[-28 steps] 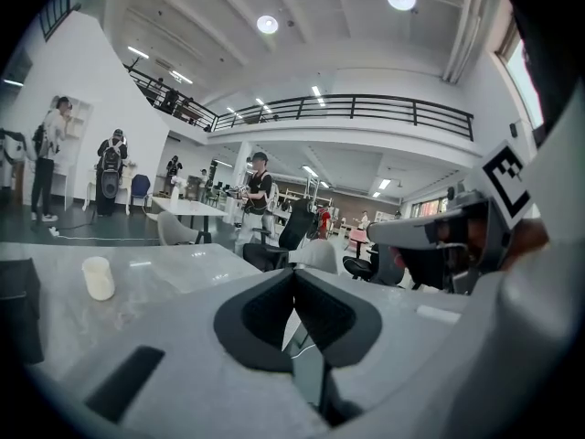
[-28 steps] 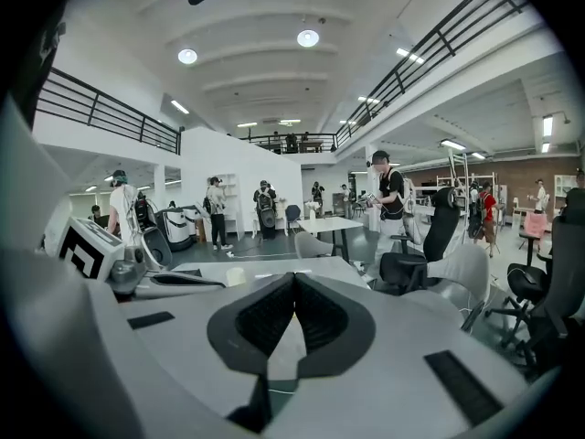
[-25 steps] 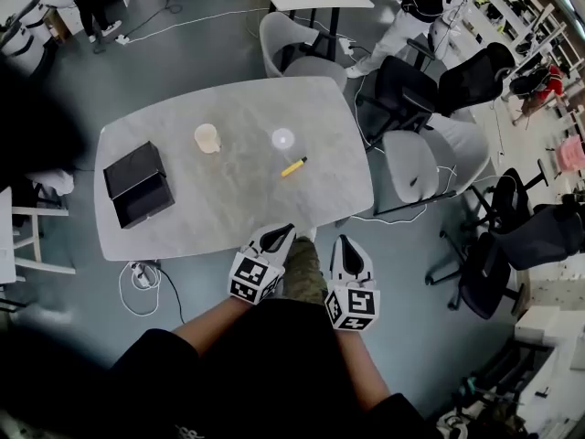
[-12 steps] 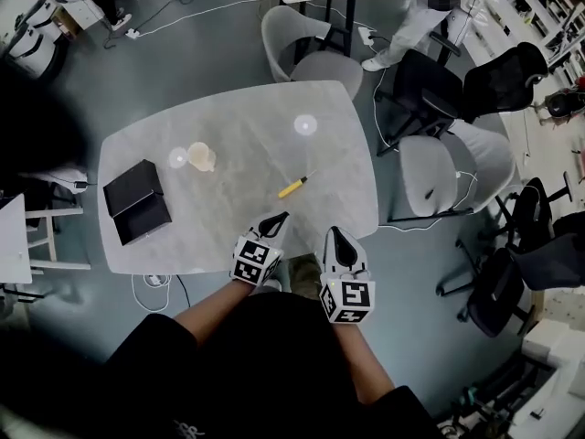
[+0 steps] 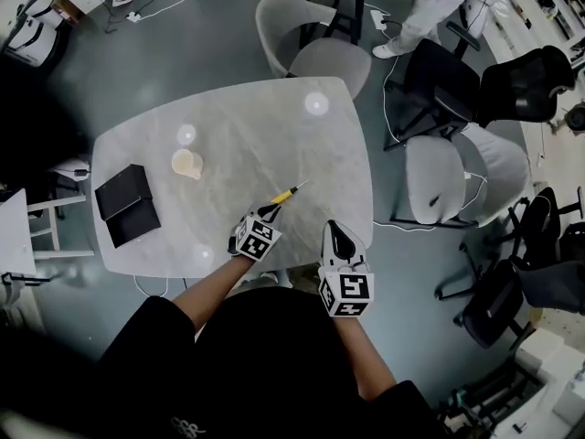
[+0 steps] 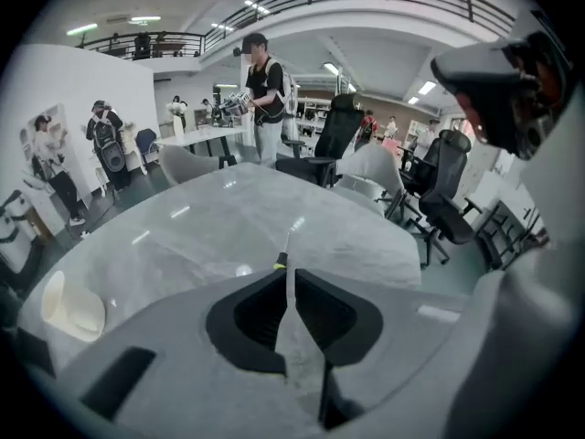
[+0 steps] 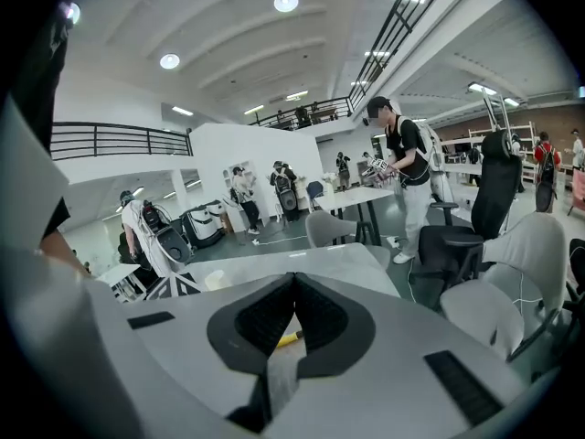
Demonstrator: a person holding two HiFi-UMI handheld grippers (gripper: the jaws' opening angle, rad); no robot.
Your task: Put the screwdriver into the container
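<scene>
A yellow-handled screwdriver (image 5: pixel 282 194) lies on the grey marble table (image 5: pixel 228 135), its shaft pointing to the far right. My left gripper (image 5: pixel 271 211) reaches over the near edge, jaws shut with nothing between them, tips right at the handle's near end. In the left gripper view only a bit of the screwdriver (image 6: pixel 284 250) shows past the shut left gripper (image 6: pixel 288 273). A beige cup (image 5: pixel 186 164) stands to the left and a black box (image 5: pixel 126 204) at the far left. My right gripper (image 5: pixel 333 229) hangs shut and empty at the table's near edge.
Grey and black office chairs (image 5: pixel 437 181) crowd the table's right side, and a grey chair (image 5: pixel 311 39) stands at its far side. Cables trail on the floor. In the right gripper view people (image 7: pixel 405 176) stand round another table further off.
My left gripper has moved forward over the table's near edge, up to the screwdriver's handle. The right gripper has stayed by the edge. The head camera has shifted.
</scene>
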